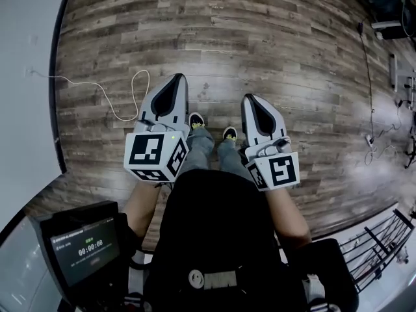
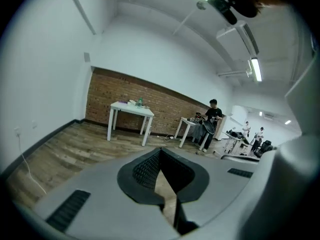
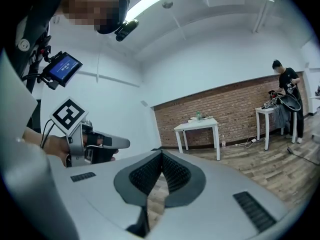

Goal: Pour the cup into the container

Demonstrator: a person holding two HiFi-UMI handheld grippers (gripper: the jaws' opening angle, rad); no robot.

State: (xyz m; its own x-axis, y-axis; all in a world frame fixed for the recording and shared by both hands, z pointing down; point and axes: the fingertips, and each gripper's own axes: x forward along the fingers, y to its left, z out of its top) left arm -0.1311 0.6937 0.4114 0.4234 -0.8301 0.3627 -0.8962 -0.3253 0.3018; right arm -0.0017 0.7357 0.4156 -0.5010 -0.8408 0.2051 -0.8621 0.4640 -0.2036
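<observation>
Presently, neither cup nor container can be identified in any view; small objects on the white four-legged table [image 2: 131, 107], at 11 o'clock beyond the left jaws, are too distant to name. The grey-and-black left gripper [image 1: 175, 82] and the matching right gripper [image 1: 251, 100] are held side by side over the brown wood-plank floor [image 1: 273, 38], pointing toward 12 o'clock. Each has its ribbed jaws closed tip to tip with nothing between them. The task has not begun. Handling, as a judgement: a filled cup is probably light and thin-walled, apt to deform or slip, so it should be taken at mid-wall, below the rim, and kept upright.
</observation>
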